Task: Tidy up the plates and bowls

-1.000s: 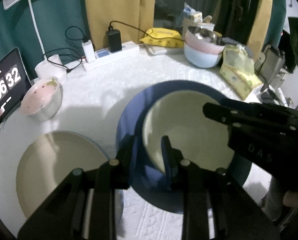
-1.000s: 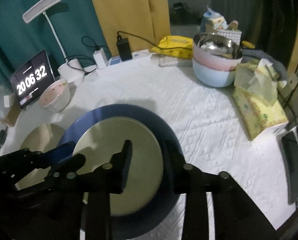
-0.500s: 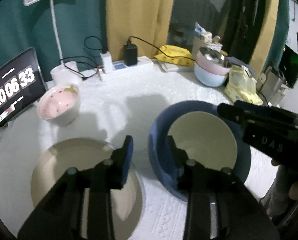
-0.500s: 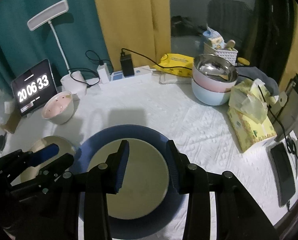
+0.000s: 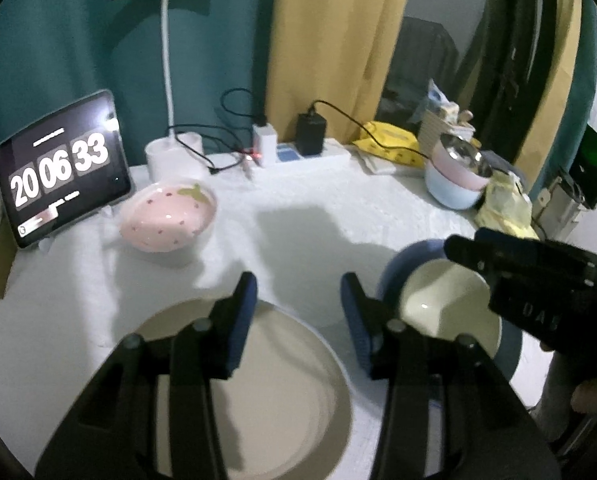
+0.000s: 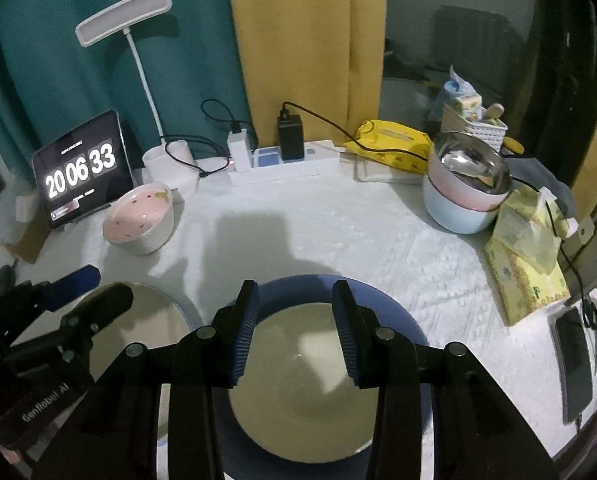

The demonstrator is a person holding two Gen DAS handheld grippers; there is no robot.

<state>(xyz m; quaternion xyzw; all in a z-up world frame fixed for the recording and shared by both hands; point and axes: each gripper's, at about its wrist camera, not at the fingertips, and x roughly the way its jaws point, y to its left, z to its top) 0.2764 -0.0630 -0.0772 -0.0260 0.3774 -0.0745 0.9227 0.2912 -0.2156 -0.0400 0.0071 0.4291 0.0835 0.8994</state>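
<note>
A cream plate (image 6: 298, 380) lies inside a larger blue plate (image 6: 402, 320) on the white tablecloth. My right gripper (image 6: 294, 292) hovers over them, open, with nothing between its fingers. To their left lies a beige plate (image 5: 282, 380), also visible in the right wrist view (image 6: 146, 320). My left gripper (image 5: 298, 284) hangs above its far rim with its jaws opening and nothing between them. In the left wrist view the blue plate (image 5: 394, 276) and cream plate (image 5: 438, 304) lie at the right, partly hidden under the right gripper (image 5: 458, 246).
A pink strawberry bowl (image 6: 138, 220) stands at the back left by a tablet clock (image 6: 82, 168). Stacked bowls topped by a steel one (image 6: 466, 192) stand at the back right. Tissue packs (image 6: 526, 272), a phone (image 6: 574, 360), a power strip (image 6: 286, 164) and a lamp base (image 6: 170, 164) line the edges.
My left gripper let go of the blue plate's rim, opened and moved left over the beige plate. Both grippers rose and drew back; the right one's jaws stayed as they were.
</note>
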